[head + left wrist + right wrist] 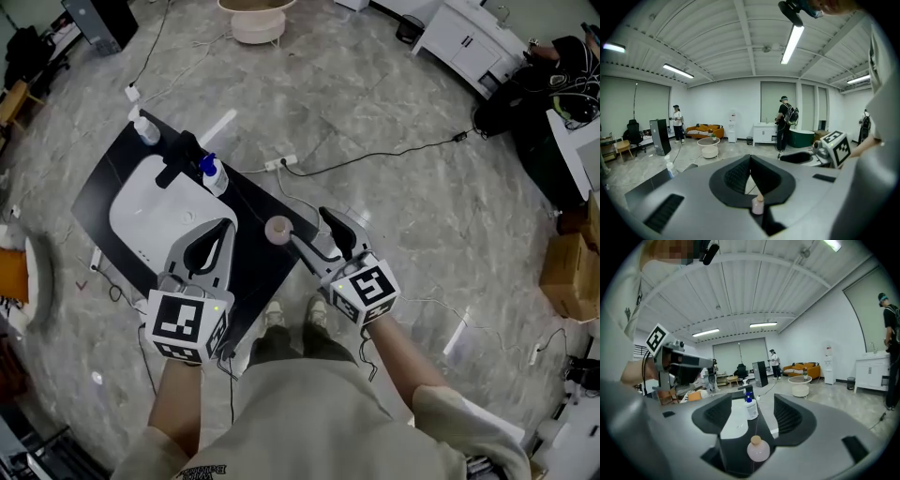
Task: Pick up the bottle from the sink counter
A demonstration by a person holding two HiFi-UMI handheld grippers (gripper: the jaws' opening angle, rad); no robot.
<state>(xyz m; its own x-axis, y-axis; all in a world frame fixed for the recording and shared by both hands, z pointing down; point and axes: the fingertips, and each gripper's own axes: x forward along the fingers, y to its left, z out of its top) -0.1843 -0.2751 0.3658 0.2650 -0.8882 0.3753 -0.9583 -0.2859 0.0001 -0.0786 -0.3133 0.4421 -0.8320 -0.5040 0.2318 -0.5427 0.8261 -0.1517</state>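
Bottle (278,230) is standing on the counter's (101,192) near right corner, just at my right gripper's (309,227) tips.
I am holding that gripper released, jaws spread and gripping nothing. My left gripper (225,225) is hanging clenched and empty over the sink's (141,217) near right edge. A blue-capped bottle (214,174) is standing farther back.
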